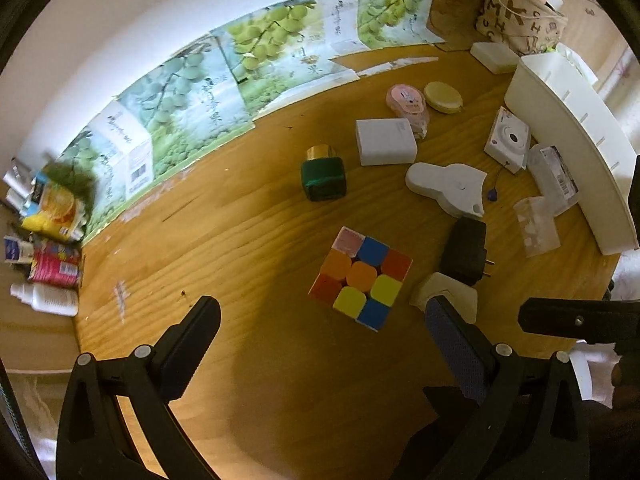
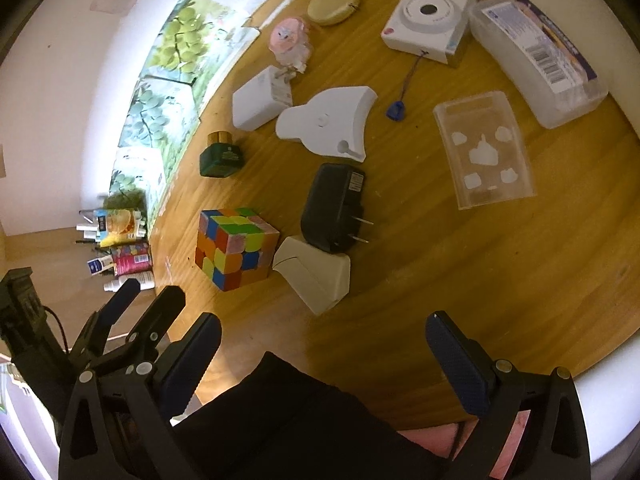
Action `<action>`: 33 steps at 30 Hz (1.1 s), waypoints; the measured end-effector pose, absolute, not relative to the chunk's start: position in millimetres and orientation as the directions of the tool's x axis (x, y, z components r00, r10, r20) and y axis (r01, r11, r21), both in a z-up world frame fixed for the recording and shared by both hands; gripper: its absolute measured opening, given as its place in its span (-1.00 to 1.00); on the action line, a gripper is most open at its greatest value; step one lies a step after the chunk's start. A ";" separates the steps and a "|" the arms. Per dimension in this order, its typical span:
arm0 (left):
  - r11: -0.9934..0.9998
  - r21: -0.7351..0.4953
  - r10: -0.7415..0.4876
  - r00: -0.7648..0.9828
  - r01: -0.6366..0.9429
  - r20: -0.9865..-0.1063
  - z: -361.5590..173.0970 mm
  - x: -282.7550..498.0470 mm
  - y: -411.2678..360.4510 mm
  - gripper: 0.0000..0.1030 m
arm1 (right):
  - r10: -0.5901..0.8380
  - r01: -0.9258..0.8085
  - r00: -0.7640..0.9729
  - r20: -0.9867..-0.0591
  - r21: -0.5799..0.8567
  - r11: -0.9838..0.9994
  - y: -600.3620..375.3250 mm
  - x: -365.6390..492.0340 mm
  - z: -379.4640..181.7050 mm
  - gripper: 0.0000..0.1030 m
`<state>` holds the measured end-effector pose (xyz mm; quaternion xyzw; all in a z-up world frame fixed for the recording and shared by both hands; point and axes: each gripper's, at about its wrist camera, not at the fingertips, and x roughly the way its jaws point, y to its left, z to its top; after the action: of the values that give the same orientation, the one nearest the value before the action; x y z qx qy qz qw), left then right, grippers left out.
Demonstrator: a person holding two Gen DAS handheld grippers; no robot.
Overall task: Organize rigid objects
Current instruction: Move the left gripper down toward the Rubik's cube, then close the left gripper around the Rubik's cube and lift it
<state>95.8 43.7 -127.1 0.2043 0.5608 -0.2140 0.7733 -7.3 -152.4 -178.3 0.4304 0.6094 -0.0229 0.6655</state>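
A colourful puzzle cube (image 1: 361,278) (image 2: 234,249) sits on the wooden table (image 1: 248,232), with a black plug adapter (image 1: 465,251) (image 2: 335,208) and a cream wedge-shaped box (image 1: 448,296) (image 2: 316,274) beside it. Farther back lie a green jar with a gold lid (image 1: 323,174) (image 2: 221,156), a white box (image 1: 385,142) (image 2: 260,98) and a white instant camera (image 1: 508,140) (image 2: 430,16). My left gripper (image 1: 320,320) is open and empty, just short of the cube. My right gripper (image 2: 322,334) is open and empty above the table's near edge.
A white organizer bin (image 1: 576,136) stands at the right of the table. Clear plastic cases (image 2: 484,148) (image 2: 536,60), a white curved device (image 2: 328,122), a pink tape roll (image 2: 289,42) and a yellow round case (image 2: 334,5) lie around. Bottles and cartons (image 1: 48,248) crowd the floor at left.
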 end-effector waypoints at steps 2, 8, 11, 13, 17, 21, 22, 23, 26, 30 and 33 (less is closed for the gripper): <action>0.819 0.072 -0.101 0.267 0.569 -0.958 -133.2 100.1 41.6 0.98 | 0.498 0.563 0.252 -0.830 0.544 0.622 -152.9 -6.6 -180.1 1.00; 0.809 0.064 -0.096 0.239 0.585 -0.966 -147.3 111.8 35.2 0.98 | 0.509 0.584 0.238 -0.827 0.541 0.605 -154.4 -0.7 -185.5 1.00; 0.803 0.062 -0.096 0.232 0.593 -0.968 -152.6 115.9 33.0 0.98 | 0.512 0.590 0.234 -0.826 0.539 0.601 -154.9 2.5 -188.0 1.00; 0.799 0.057 -0.099 0.225 0.599 -0.969 -156.4 119.1 31.9 0.98 | 0.516 0.593 0.228 -0.825 0.539 0.598 -153.8 4.2 -189.7 1.00; 0.791 0.051 -0.097 0.208 0.609 -0.973 -164.6 124.4 29.3 0.98 | 0.526 0.602 0.210 -0.824 0.533 0.595 -152.2 5.8 -193.8 1.00; 0.786 0.011 -0.130 0.182 0.618 -0.975 -168.0 129.4 26.7 0.98 | 0.529 0.614 0.201 -0.825 0.527 0.588 -151.9 6.6 -196.2 1.00; 0.787 0.002 -0.135 0.176 0.617 -0.975 -169.0 130.9 25.9 0.98 | 0.529 0.617 0.200 -0.825 0.526 0.586 -152.2 6.6 -196.4 1.00; 0.788 -0.008 -0.142 0.169 0.615 -0.975 -169.6 132.3 24.9 0.98 | 0.530 0.619 0.198 -0.824 0.524 0.584 -152.4 6.9 -196.9 1.00; 0.788 -0.036 -0.161 0.150 0.614 -0.976 -171.3 135.4 23.0 0.98 | 0.531 0.626 0.188 -0.826 0.518 0.583 -152.1 8.2 -198.3 1.00; 0.777 -0.052 -0.167 0.126 0.627 -0.978 -174.2 135.1 19.7 0.96 | 0.531 0.627 0.179 -0.828 0.512 0.587 -151.0 10.7 -199.0 1.00; 0.768 -0.063 -0.167 0.104 0.638 -0.980 -177.2 132.5 17.8 0.90 | 0.530 0.628 0.175 -0.830 0.508 0.589 -151.3 11.5 -199.0 1.00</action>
<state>132.5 17.8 -177.2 0.1935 0.6076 -0.2804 0.7174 11.5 -151.3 -199.0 0.4515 0.6412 -0.0399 0.6192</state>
